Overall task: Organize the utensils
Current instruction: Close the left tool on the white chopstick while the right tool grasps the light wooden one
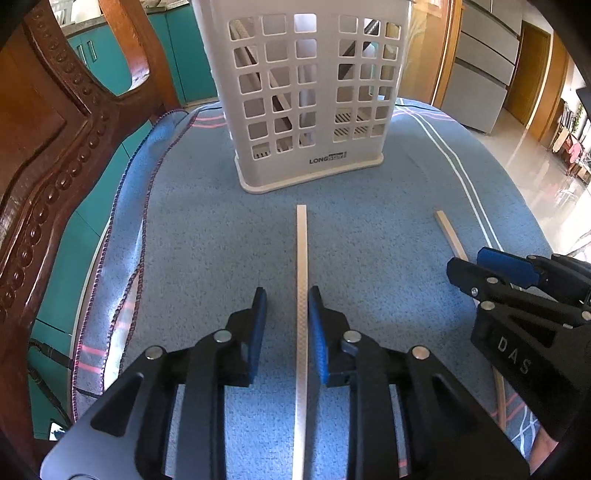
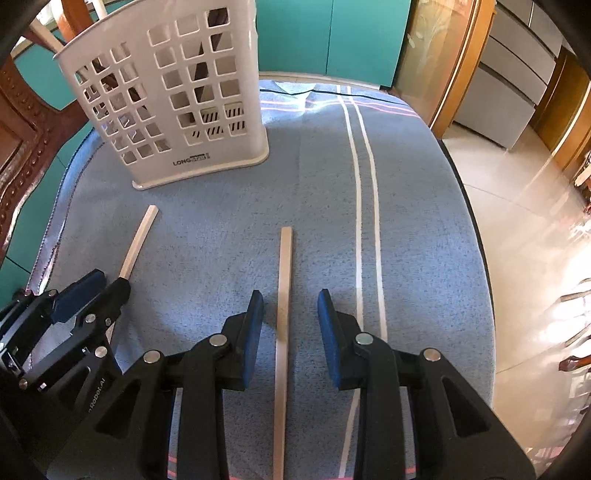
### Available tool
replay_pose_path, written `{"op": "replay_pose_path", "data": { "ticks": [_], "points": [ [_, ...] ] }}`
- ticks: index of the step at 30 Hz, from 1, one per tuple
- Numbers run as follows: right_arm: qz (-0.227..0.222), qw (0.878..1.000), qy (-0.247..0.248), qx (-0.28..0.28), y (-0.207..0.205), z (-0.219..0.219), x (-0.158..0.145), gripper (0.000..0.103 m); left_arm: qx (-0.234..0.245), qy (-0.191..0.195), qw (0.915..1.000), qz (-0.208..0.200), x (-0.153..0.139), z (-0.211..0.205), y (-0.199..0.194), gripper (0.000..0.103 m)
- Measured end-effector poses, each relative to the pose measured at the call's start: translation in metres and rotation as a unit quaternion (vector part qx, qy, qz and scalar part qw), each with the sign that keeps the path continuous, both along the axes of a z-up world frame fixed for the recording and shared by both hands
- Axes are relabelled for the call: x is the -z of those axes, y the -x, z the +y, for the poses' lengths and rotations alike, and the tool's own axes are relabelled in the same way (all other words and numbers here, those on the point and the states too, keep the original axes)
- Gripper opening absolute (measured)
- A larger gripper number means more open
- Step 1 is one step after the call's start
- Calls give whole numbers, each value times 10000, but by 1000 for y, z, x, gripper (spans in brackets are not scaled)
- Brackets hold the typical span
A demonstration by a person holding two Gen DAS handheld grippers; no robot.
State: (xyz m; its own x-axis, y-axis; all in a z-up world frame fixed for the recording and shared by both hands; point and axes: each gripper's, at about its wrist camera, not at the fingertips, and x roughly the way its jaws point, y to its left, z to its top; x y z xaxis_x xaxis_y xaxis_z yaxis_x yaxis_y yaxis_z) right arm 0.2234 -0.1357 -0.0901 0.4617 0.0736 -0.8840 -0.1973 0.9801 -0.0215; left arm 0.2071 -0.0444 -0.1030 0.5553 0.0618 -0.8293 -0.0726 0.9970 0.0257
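Note:
A white perforated utensil holder (image 1: 306, 96) stands upright on the blue towel, with several sticks inside; it also shows in the right wrist view (image 2: 173, 99). A pale chopstick (image 1: 301, 295) lies on the towel between the jaws of my left gripper (image 1: 287, 301), close to the right pad; the jaws are open and not closed on it. A second, tan chopstick (image 2: 283, 314) lies between the wide-open jaws of my right gripper (image 2: 290, 304). The right gripper shows in the left wrist view (image 1: 491, 273), the left gripper in the right wrist view (image 2: 99, 286).
The blue towel (image 1: 207, 229) covers a small table. A carved wooden chair back (image 1: 55, 147) stands close on the left. Teal cabinets (image 2: 332, 33) are behind. The table edge drops to a shiny tiled floor (image 2: 535, 206) on the right.

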Motion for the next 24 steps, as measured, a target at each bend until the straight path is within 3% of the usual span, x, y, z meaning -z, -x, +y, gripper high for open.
{"op": "replay_pose_path", "data": {
  "ticks": [10, 12, 13, 15, 17, 21, 24],
  "points": [
    [-166, 9997, 181, -62, 9, 8, 2, 35, -27, -98, 9999, -23, -1, -3, -2, 28],
    [-193, 9996, 193, -99, 10, 11, 2, 35, -3, -99, 9999, -18, -2, -4, -3, 24],
    [-178, 9997, 141, -115, 11, 11, 3, 33, 54, -3, 10000, -8, -2, -3, -4, 18],
    [-98, 9998, -77, -181, 12, 11, 2, 15, 118, 57, 9999, 7, -2, -4, -6, 13],
    [-26, 9994, -240, -250, 15, 10, 0, 7, 172, 137, 9998, 11, -3, -5, -7, 7],
    [-18, 9976, -641, -262, 17, 4, -6, 6, 169, 399, 9990, -80, -7, -1, -5, 7],
    [-322, 9946, -939, -294, 23, -5, -28, 6, 159, 492, 9976, -460, -31, 6, 4, 7]
  ]
}}
